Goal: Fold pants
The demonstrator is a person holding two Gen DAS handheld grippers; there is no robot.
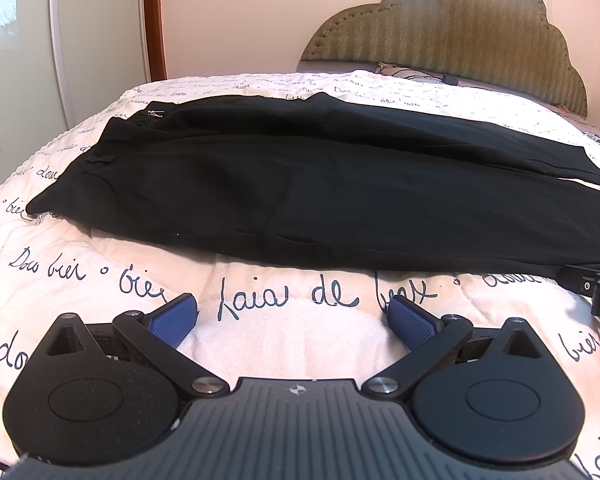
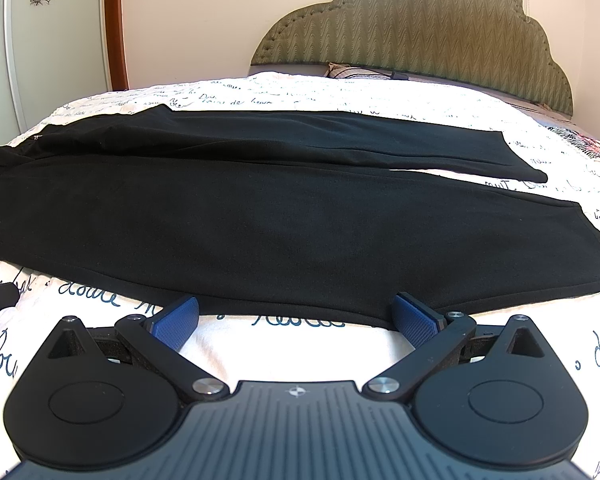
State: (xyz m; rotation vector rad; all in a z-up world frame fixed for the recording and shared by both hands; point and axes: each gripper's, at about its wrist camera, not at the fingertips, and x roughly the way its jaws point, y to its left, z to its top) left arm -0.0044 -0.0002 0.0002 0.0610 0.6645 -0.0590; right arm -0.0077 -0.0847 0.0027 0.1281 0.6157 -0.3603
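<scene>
Black pants [image 1: 300, 184] lie flat across the bed, waistband to the left and both legs stretching right; the same pants [image 2: 228, 216] fill the right wrist view, leg hems at the right. My left gripper [image 1: 293, 316] is open, hovering over the quilt just short of the pants' near edge, below the hip area. My right gripper [image 2: 296, 316] is open too, its blue pads [image 2: 414, 320] reaching the near edge of the closer leg. Nothing is between either pair of fingers. The right gripper's body [image 1: 596, 284] shows at the left wrist view's right edge.
A white quilt [image 1: 100, 272] with dark cursive lettering covers the bed. An olive padded headboard [image 2: 412, 32] stands at the back right, with a pillow [image 2: 348, 71] in front of it. A white wardrobe door [image 1: 24, 52] and brown door frame [image 1: 154, 20] stand at the left.
</scene>
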